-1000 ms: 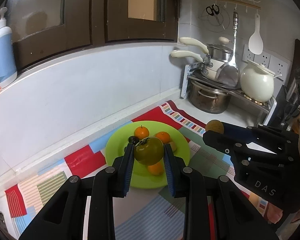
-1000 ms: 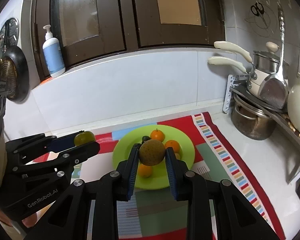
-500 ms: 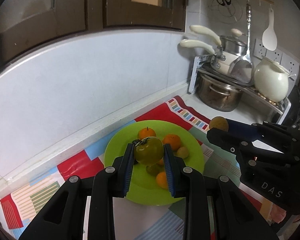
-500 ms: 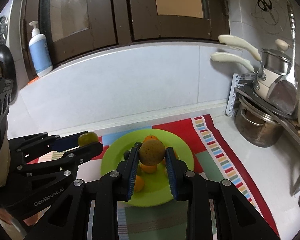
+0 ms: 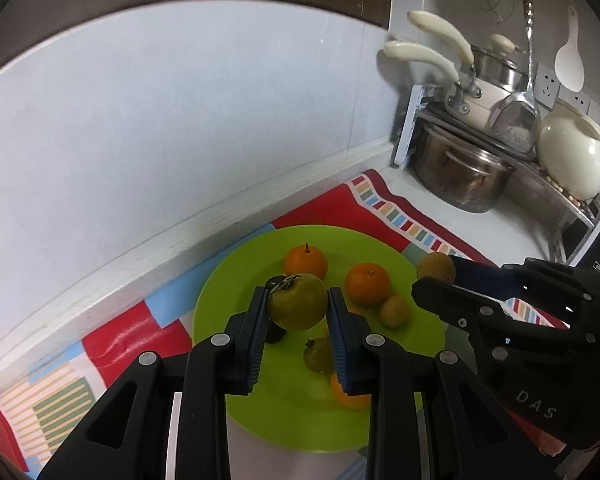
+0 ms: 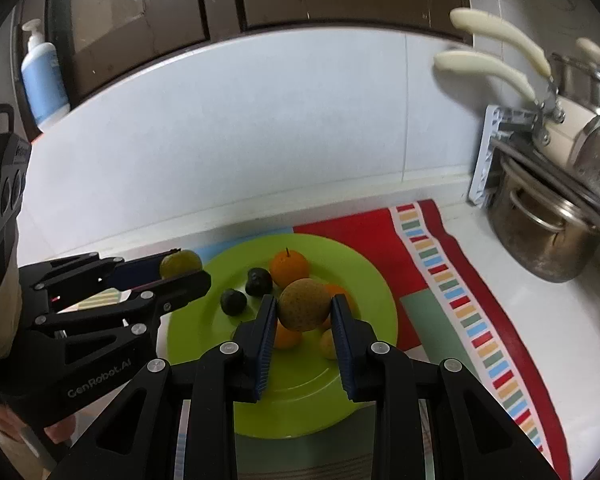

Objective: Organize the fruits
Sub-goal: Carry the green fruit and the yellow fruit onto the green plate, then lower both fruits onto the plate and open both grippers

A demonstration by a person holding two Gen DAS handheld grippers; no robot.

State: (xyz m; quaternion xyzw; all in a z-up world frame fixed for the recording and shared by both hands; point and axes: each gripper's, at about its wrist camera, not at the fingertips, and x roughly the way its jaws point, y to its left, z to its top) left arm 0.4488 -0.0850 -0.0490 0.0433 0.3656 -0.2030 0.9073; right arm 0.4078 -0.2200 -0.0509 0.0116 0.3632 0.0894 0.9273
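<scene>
Cloth (image 5: 332,208) in red and striped patches covers the counter under the green plate (image 5: 244,280). Above the plate's left side, the left gripper (image 5: 298,312) is clenched on a green persimmon (image 5: 298,306). Above the plate's middle, the right gripper (image 6: 303,314) grasps a brown pear (image 6: 304,308). Oranges (image 5: 367,283) and two dark fruits (image 6: 233,301) lie on the plate.
</scene>
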